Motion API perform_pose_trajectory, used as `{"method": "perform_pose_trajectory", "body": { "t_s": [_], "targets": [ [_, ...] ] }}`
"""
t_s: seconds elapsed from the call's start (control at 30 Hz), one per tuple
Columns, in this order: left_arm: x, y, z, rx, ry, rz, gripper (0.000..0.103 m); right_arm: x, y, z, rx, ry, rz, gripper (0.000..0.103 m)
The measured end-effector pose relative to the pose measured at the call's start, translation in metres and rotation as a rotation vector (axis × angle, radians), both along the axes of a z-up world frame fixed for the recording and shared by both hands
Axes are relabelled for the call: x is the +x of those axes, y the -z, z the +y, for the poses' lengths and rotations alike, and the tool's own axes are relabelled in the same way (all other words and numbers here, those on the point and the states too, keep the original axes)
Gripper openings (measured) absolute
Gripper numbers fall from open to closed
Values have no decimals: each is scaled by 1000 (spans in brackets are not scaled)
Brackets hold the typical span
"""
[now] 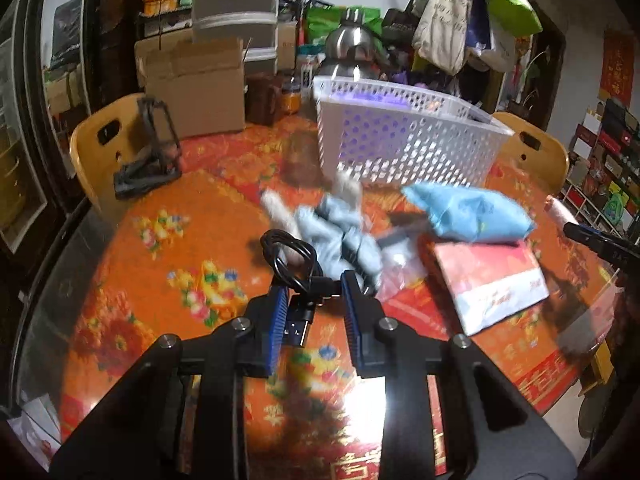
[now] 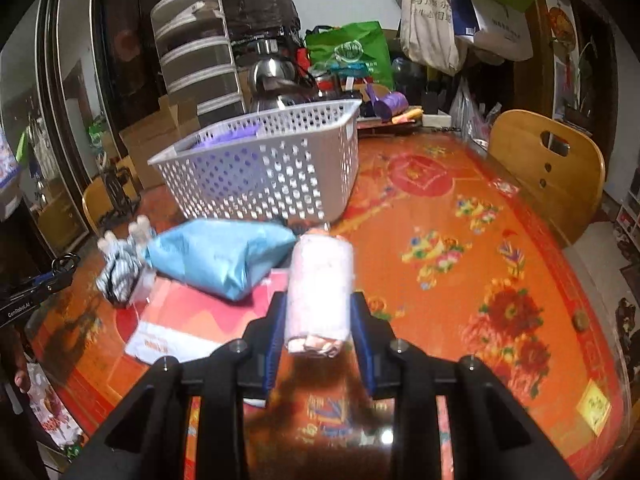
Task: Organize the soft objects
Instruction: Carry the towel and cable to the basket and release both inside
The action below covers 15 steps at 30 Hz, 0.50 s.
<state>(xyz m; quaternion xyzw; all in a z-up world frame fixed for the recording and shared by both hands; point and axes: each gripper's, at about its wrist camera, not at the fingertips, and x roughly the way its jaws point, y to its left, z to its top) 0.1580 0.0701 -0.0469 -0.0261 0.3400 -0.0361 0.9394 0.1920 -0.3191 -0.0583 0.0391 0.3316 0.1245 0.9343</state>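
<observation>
Cluttered room: two wooden chairs flank the orange floral glass-topped counter (image 2: 460, 208). One white perforated plastic basket (image 2: 264, 168) sits at its back, one blue soft pouch (image 2: 224, 256) just before it. Right tool (image 2: 318, 312) clamps one pale pink rolled towel (image 2: 320, 284); left tool (image 1: 312, 300) pinches one coiled black USB cable (image 1: 292, 256).

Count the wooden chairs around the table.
2. One wooden chair stands at the table's far left edge beside the cardboard box; the other chair stands at the far right edge, past the white basket. Others may sit outside both views.
</observation>
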Motion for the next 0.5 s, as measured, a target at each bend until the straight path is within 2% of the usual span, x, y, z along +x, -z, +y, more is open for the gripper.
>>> {"method": "perform_pose_trajectory", "body": {
  "t_s": [0.17,0.27,0.4,0.5],
  "targets": [
    [20,-33,-9,-11,52,-42,24,17,-22,-1,19,-17,-20,30],
    [41,-51,-15,-45,84,-48,24,33,-41,3,15,-33,-41,30],
    [79,-78,-27,-82,130,-51,24,63,-69,17,-18,-51,-68,30],
    [124,-97,-40,-97,144,-23,24,94,-81,32,-48,-67,-59,30]
  ]
}}
